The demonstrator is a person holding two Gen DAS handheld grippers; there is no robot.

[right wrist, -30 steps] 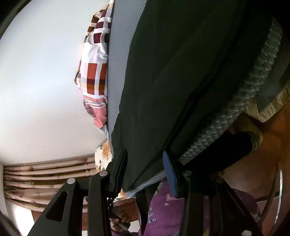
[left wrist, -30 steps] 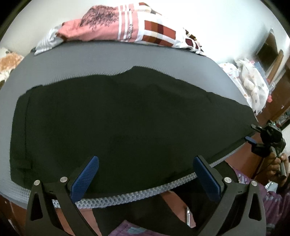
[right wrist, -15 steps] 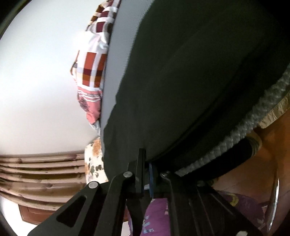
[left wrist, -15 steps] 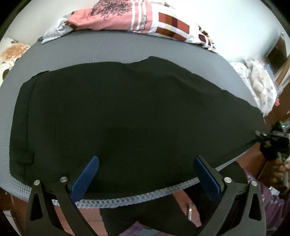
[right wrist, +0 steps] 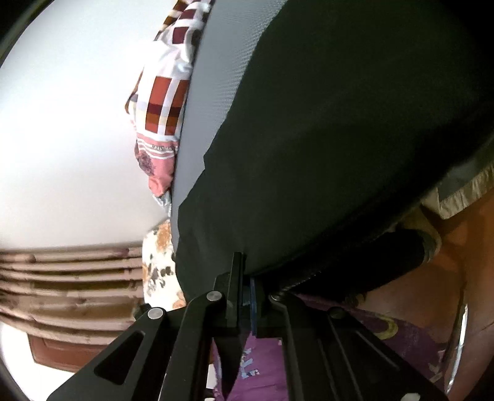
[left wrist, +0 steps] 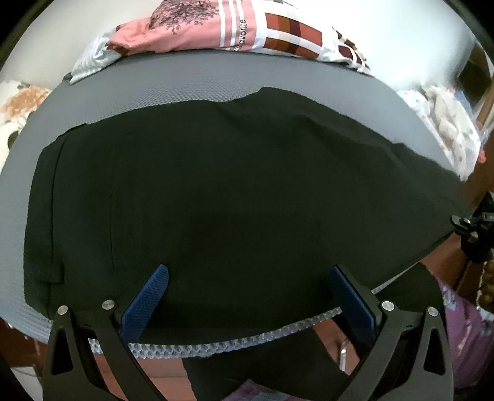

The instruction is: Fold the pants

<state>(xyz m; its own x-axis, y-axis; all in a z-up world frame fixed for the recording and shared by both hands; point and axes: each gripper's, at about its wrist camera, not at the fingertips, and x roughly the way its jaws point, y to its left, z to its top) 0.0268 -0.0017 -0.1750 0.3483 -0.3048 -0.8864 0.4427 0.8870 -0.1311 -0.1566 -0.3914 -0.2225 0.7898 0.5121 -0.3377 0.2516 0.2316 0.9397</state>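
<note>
The left gripper [left wrist: 247, 296] is held spread wide above the near edge of the black pants [left wrist: 231, 200], which are laid flat on the grey mattress [left wrist: 216, 83]. The right gripper [right wrist: 245, 296] is pressed together on the pants' edge (hem end).

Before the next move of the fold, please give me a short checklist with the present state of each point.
1. Right gripper shut on the pants edge: ok.
2. Left gripper open above the near edge, holding nothing: ok.
3. Pants lie flat on the grey mat: ok, only slight creases.
4. Clothes pile apart from the pants: ok.
5. How many layers the right gripper holds: cannot tell.
6. Pants fully on the mat: not ok, some fabric hangs over the near edge.
</note>
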